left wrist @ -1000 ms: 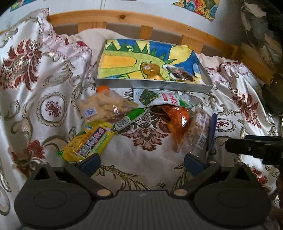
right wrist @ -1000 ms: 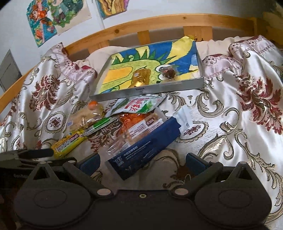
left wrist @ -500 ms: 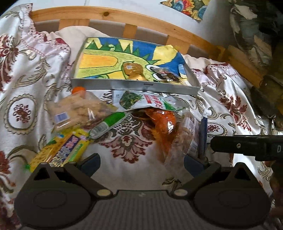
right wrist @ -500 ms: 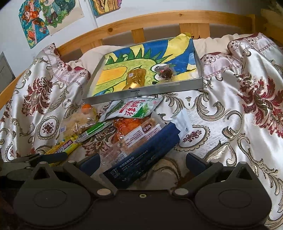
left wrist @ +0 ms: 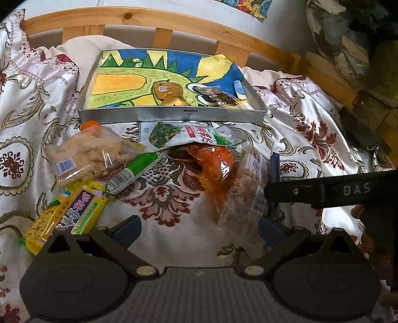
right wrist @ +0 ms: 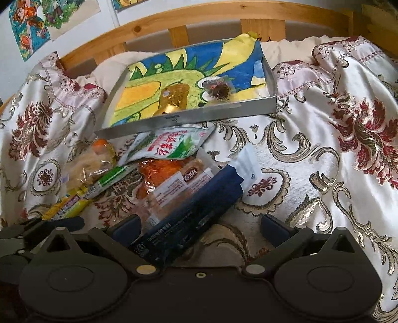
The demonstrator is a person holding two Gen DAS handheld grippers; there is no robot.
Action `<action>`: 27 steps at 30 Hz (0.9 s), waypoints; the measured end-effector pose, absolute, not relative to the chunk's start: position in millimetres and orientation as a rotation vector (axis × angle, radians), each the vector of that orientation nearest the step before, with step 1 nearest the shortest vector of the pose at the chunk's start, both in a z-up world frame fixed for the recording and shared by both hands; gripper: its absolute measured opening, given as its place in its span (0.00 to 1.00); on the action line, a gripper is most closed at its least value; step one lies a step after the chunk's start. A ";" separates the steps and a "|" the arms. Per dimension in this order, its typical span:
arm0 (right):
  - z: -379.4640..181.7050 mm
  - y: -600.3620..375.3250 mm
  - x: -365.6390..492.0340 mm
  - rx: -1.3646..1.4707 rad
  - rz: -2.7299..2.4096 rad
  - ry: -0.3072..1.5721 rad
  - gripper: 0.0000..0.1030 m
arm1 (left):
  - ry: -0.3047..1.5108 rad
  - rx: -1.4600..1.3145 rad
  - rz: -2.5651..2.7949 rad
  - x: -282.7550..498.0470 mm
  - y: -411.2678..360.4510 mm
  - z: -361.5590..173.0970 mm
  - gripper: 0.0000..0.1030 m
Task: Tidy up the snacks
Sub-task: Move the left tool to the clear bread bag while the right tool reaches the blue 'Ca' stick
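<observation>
Your left gripper (left wrist: pixel 199 227) and right gripper (right wrist: pixel 200 227) both sit with fingers spread wide, nothing between them, low over the bed. Surface: a white satin bedspread (right wrist: pixel 311 159) with maroon and gold florals, rumpled at both sides. Behind it, a wooden slatted headboard (left wrist: pixel 174 22); drawings (right wrist: pixel 29 24) taped to the white wall. The snack pile (left wrist: pixel 159 159) lies loose on the spread, just in front of the shallow metal tray (left wrist: pixel 171 115). The tray is lined with a painted picture and holds two wrapped pieces. The dark blue packet (right wrist: pixel 191 218) reaches down to between your right fingers.
</observation>
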State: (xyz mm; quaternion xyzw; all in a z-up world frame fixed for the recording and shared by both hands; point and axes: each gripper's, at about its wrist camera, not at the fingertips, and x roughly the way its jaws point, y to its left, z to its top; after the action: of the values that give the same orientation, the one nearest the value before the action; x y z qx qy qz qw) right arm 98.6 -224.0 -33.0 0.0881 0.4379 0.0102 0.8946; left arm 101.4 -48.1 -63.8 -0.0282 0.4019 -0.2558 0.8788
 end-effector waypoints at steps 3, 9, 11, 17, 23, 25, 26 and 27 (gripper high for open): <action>-34.5 -220.5 101.7 0.169 0.024 0.906 0.99 | 0.837 -0.056 -0.533 100.8 -48.5 -64.3 0.99; -39.0 -210.7 104.3 0.077 0.018 0.925 0.99 | 0.836 -0.059 -0.524 100.8 -47.3 -63.9 0.99; -38.2 -211.3 99.1 0.054 0.015 0.925 0.99 | 0.838 -0.054 -0.527 100.8 -47.6 -63.8 0.99; -34.1 -223.2 82.8 0.012 -0.026 0.921 0.99 | 0.823 -0.043 -0.541 97.6 -49.1 -61.1 0.99; -40.5 -237.7 72.9 0.082 -0.020 0.929 0.99 | 0.811 -0.058 -0.559 105.7 -52.6 -58.7 0.99; -43.2 -238.3 70.0 0.092 -0.014 0.930 0.99 | 0.808 -0.083 -0.576 116.7 -56.5 -57.5 0.99; -44.5 -238.1 68.2 0.093 -0.006 0.930 0.99 | 0.807 -0.094 -0.578 122.1 -58.7 -57.1 0.98; -45.4 -237.6 66.3 0.090 0.004 0.927 0.99 | 0.811 -0.112 -0.580 128.3 -61.1 -57.0 0.98</action>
State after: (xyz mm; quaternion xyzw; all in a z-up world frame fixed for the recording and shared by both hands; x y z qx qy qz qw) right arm 66.3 -237.6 -45.4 0.0435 0.4470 0.0018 0.8935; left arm 128.3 -61.1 -57.0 -0.0537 0.3886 -0.2782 0.8767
